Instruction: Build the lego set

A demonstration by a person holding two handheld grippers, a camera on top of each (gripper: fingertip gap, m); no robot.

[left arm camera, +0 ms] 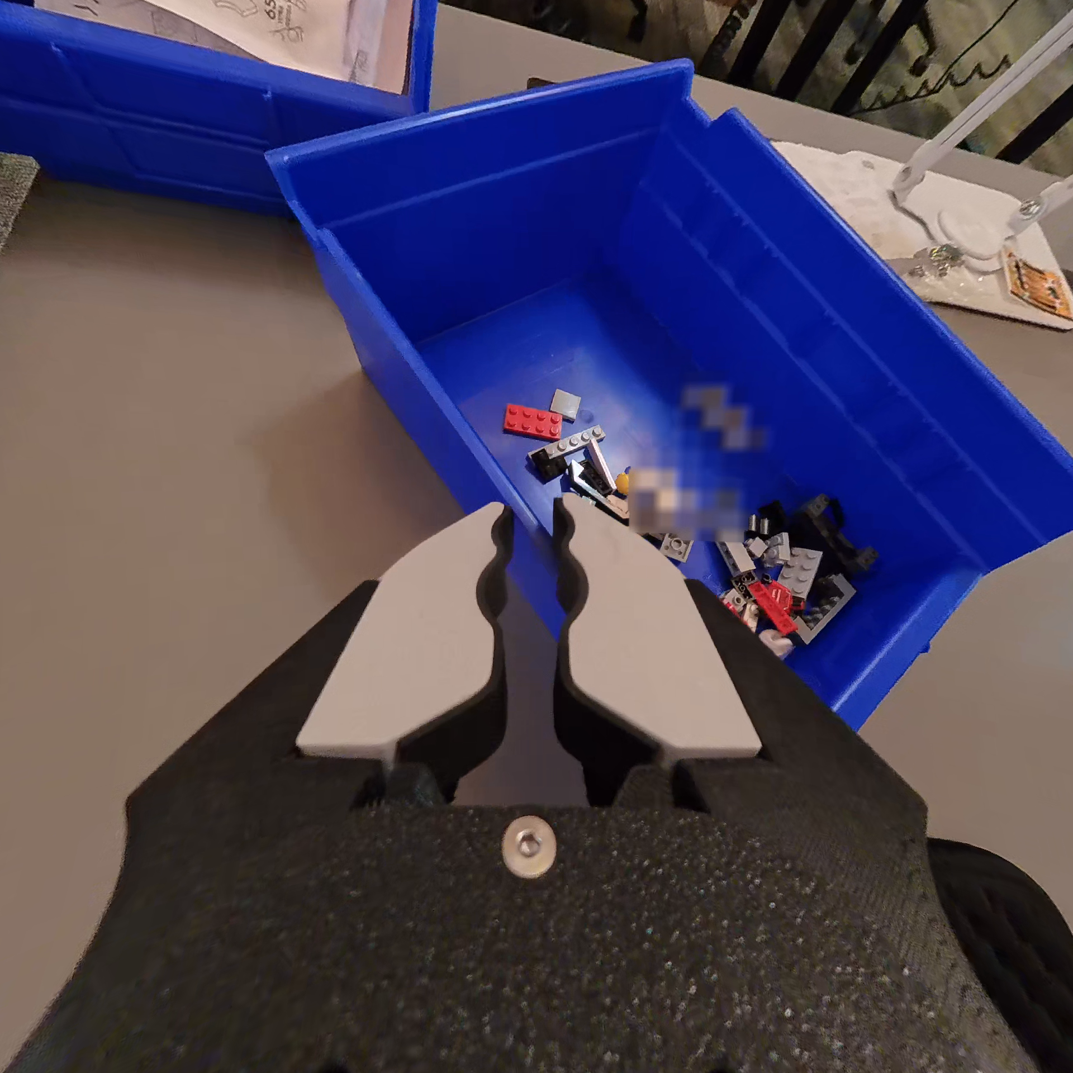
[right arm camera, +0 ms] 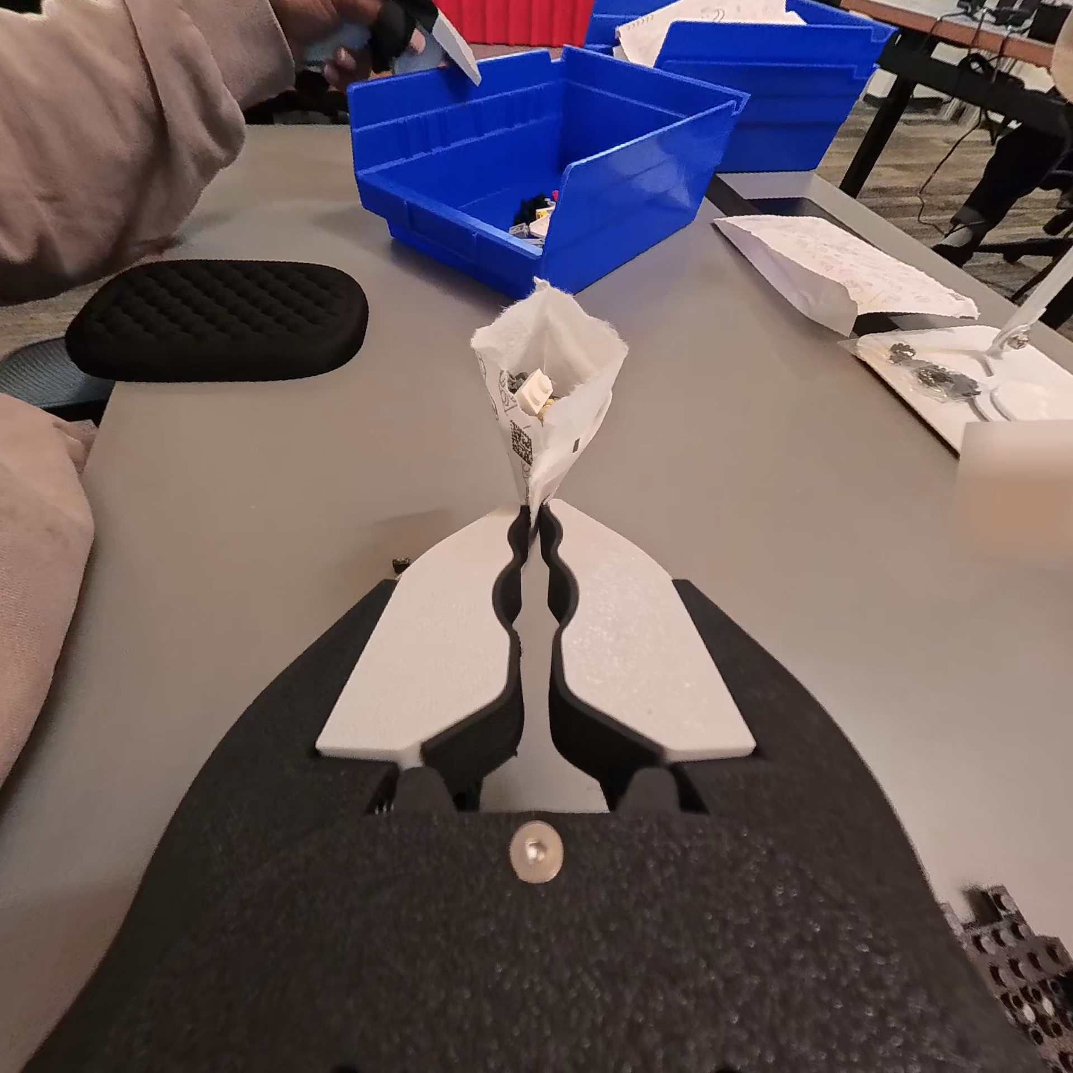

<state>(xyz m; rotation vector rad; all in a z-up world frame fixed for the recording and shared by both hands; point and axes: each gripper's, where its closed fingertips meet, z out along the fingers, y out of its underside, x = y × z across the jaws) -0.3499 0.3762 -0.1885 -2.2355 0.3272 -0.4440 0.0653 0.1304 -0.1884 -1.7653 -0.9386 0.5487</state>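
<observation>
Right gripper (right arm camera: 535, 511): clenched on the pinched lower end of a torn white paper bag (right arm camera: 548, 400), which stands up from the fingertips with its mouth open; a white brick (right arm camera: 537, 395) and other small pieces lie inside. Directly beyond the bag, in line with the fingers, sits a blue bin (right arm camera: 638, 191) on the grey table (right arm camera: 290, 493), its near wall standing between the gripper and the bin floor, where a few bricks show. A second blue bin (right arm camera: 813, 104) holding paper lies farther off to the right. To the left are a black ridged pad (right arm camera: 215, 319) and a person's sleeve (right arm camera: 98, 133); to the right, an empty paper bag (right arm camera: 842, 273) lying flat and a white lamp base (right arm camera: 987, 383). Left gripper (left arm camera: 533, 514): released, with a narrow gap between the fingers and nothing held, its tips poised over the bin's near rim (left arm camera: 406, 360), one finger to each side of that wall. Inside, just ahead and to the right of the tips, lie loose bricks: a red plate (left arm camera: 533, 419), a grey tile (left arm camera: 566, 403), and a red, grey and black heap (left arm camera: 789, 575) in the near right corner.
</observation>
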